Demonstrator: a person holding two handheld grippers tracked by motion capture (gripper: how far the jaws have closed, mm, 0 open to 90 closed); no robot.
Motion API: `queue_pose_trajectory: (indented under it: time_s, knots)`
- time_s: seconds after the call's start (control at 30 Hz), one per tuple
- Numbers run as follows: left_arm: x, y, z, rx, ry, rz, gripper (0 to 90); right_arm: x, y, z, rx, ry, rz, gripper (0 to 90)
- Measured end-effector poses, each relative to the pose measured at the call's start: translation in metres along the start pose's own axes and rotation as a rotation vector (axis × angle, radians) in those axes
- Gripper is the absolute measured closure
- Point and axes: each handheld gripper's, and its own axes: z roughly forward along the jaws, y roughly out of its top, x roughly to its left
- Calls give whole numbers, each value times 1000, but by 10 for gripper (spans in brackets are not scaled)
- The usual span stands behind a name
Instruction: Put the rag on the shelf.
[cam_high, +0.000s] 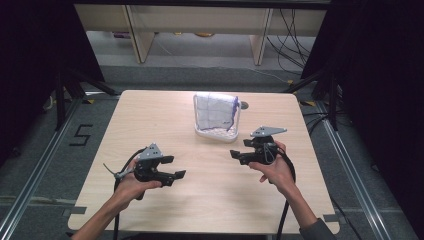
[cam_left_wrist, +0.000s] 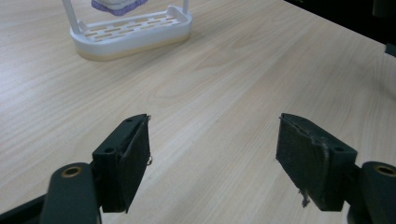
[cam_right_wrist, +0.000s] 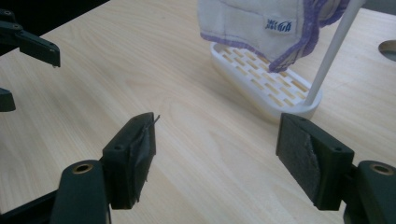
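From the high view we see a pale wooden table (cam_high: 165, 115) with a white drying rack (cam_high: 216, 131) standing toward its far middle, and a white cloth with purple grid lines (cam_high: 215, 110) draped over the rack's top bar. The left gripper (cam_high: 176, 167) hangs above the near left part of the table, held in the left hand (cam_high: 131, 186); the right gripper (cam_high: 236, 155) is held in the right hand (cam_high: 274, 167) above the near right part, just in front of the rack. Both sets of jaws stand apart with nothing between them. A small round grey fitting (cam_high: 244, 105) sits in the table just behind the rack, and a taped number (cam_high: 81, 135) marks the floor to the left.

In the left gripper view we look along released jaws at bare wood grain. The rack's slotted base (cam_left_wrist: 133, 30) lies well ahead at the upper left, with its two thin white posts rising out of frame and a purple-edged corner of cloth just above it.

The right gripper view, its jaws likewise released and empty, brings us nearer the rack (cam_right_wrist: 264, 81). Here we can make out the cloth's purple stitched hem and a small blue label (cam_right_wrist: 279, 24), one slanted white post (cam_right_wrist: 334, 46), and the left gripper's black jaw tips at the far left edge.
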Motion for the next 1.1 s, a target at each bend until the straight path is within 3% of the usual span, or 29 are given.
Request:
queue_pose_trajectory:
  time_s: [0.1, 0.13, 0.33, 0.37, 0.4, 0.43, 0.47, 0.53, 0.7, 0.73, 0.77, 0.83, 0.93, 0.97, 1.0, 1.1]
  knots:
    - [-2, -6, -3, 7, 0, -5, 243, 6, -2, 4, 6, 23, 22, 294]
    - [-3, -8, -4, 8, 3, -3, 240, 4, -2, 3, 8, -3, -26, 293]
    - [-10, -21, -7, 17, -2, -6, 223, 14, -9, 1, 5, 7, 13, 293]
    - [-11, -23, -9, 21, 3, -5, 222, 14, -10, 1, 15, 8, -10, 293]
    - [-11, -24, -10, 23, 1, -2, 222, 18, -11, -1, 24, 14, 22, 293]
    - [-12, -26, -10, 17, 5, -1, 222, 17, -13, 0, 15, 7, -11, 294]
    - [-14, -27, -12, 24, -1, -7, 222, 19, -14, -1, 15, 2, -7, 293]
    - [-17, -30, -13, 19, 2, -2, 220, 21, -17, -1, 13, 5, -22, 293]
    - [-23, -38, -14, 35, 4, 10, 233, 31, -24, -5, 26, 30, -2, 293]
    - [-23, -40, -13, 50, 12, 30, 245, 32, -26, -6, 25, 22, 1, 293]
    - [-23, -42, -13, 52, 17, 35, 242, 31, -28, -4, 14, 21, -21, 293]
    - [-24, -43, -13, 50, 19, 18, 240, 33, -33, -6, 32, 3, -20, 293]
    - [-25, -43, -17, 48, 19, 25, 237, 37, -40, -10, 49, 9, 18, 293]
    - [-26, -43, -18, 42, 27, 17, 236, 35, -43, -10, 36, 10, -3, 294]
    - [-26, -43, -19, 59, 29, 29, 234, 36, -45, -10, 36, 10, 4, 293]
    - [-29, -44, -21, 46, 27, 22, 231, 37, -50, -13, 36, 19, 5, 293]
